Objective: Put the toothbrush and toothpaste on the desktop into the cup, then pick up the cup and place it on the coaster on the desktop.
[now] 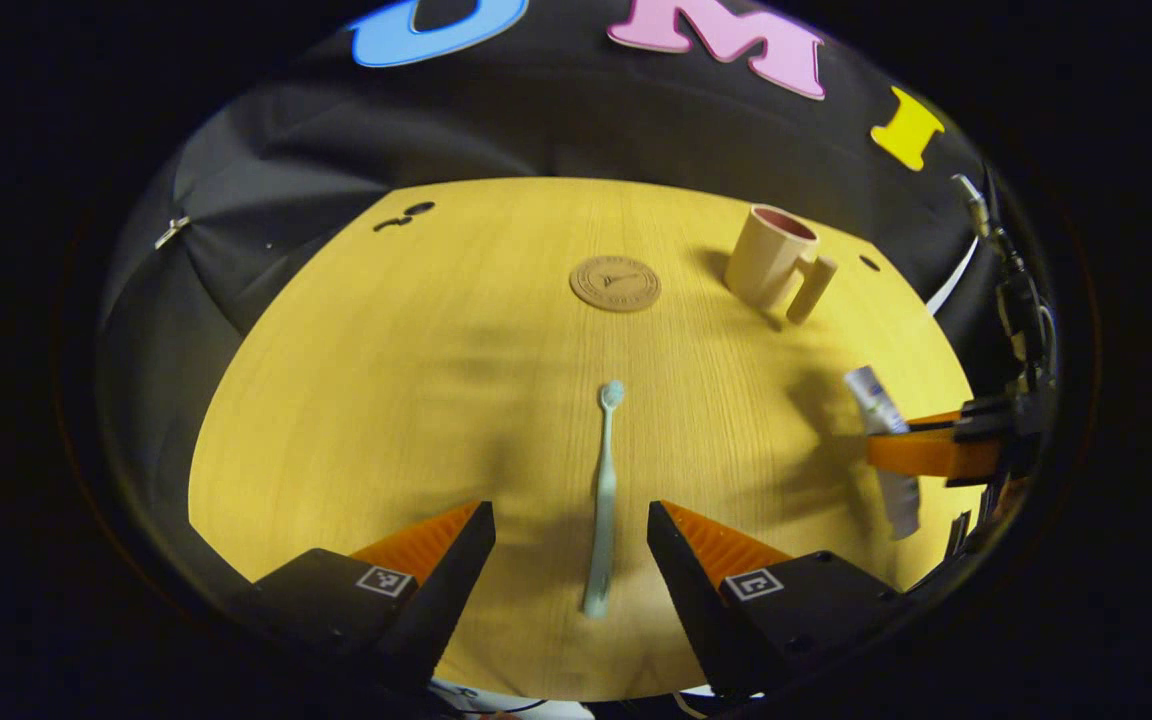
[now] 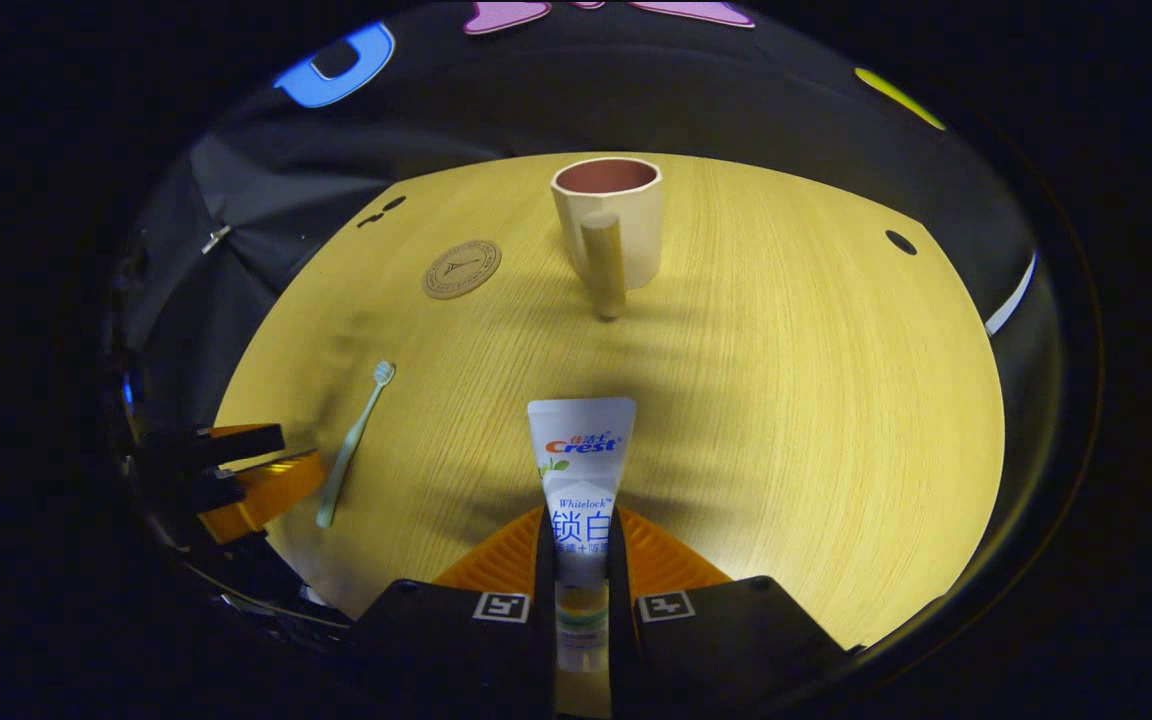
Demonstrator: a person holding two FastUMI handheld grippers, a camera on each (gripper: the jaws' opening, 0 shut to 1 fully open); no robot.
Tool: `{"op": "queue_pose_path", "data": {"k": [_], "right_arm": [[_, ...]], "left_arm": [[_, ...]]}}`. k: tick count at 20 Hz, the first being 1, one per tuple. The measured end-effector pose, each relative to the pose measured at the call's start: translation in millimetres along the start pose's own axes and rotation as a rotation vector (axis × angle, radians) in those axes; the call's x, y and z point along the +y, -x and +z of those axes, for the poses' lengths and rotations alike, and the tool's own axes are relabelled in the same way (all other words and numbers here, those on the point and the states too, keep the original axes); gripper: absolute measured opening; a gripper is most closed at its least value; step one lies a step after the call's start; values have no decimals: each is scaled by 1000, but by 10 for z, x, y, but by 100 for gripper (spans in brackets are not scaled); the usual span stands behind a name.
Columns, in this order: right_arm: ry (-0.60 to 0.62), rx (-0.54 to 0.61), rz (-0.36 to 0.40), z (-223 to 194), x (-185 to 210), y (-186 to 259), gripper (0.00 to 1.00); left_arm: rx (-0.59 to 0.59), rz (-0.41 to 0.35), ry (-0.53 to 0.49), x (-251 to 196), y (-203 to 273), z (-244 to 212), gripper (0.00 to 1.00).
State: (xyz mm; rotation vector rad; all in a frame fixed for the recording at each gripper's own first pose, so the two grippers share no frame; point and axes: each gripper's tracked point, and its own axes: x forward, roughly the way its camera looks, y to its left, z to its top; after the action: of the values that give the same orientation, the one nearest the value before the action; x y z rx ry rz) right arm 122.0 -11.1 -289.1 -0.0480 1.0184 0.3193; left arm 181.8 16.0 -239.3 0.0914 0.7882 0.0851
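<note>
Clamped in the right tongs (image 2: 581, 560), the toothpaste tube (image 2: 580, 480) points at the empty cup (image 2: 608, 225). Left tongs (image 1: 566, 550) gape wide astride the toothbrush (image 1: 603, 500) lying on the bench (image 1: 416, 380). Nothing is in the cup yet; coaster (image 1: 615, 283) bare.

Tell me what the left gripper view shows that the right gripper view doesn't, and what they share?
Left gripper view: the left tool seen from behind, open, its fingers either side of the toothbrush on the table.

Right gripper view: the right tool from behind, shut on the toothpaste, with the tube's printed front visible.

Both: the wooden table, the cup with its handle, the round coaster, the toothbrush, the toothpaste, and each other's tool off to the side.
</note>
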Motion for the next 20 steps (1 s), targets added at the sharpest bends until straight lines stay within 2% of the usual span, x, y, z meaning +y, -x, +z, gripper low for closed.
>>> {"op": "queue_pose_path", "data": {"k": [5, 7, 9, 10, 11, 15, 20], "right_arm": [[8, -23, 16, -10, -156, 98, 25], [-1, -34, 31, -1, -174, 116, 25], [2, -43, 30, -8, -194, 130, 24], [-3, -48, 24, -2, -203, 127, 24], [-16, -51, 19, -12, -202, 116, 24], [-92, -64, 8, -38, -170, 150, 24], [-121, -80, -20, -56, -203, 190, 24]], "left_arm": [[127, -17, 8, -49, -269, -109, 94], [145, -8, -27, 1, -328, -92, 92], [210, -19, -77, 0, -341, -108, 85], [258, -29, -104, -9, -309, -117, 87], [304, -36, -122, -14, -324, -139, 79], [415, -59, -190, -84, -319, -196, 22], [399, -62, -206, -108, -292, -172, 10]]}}
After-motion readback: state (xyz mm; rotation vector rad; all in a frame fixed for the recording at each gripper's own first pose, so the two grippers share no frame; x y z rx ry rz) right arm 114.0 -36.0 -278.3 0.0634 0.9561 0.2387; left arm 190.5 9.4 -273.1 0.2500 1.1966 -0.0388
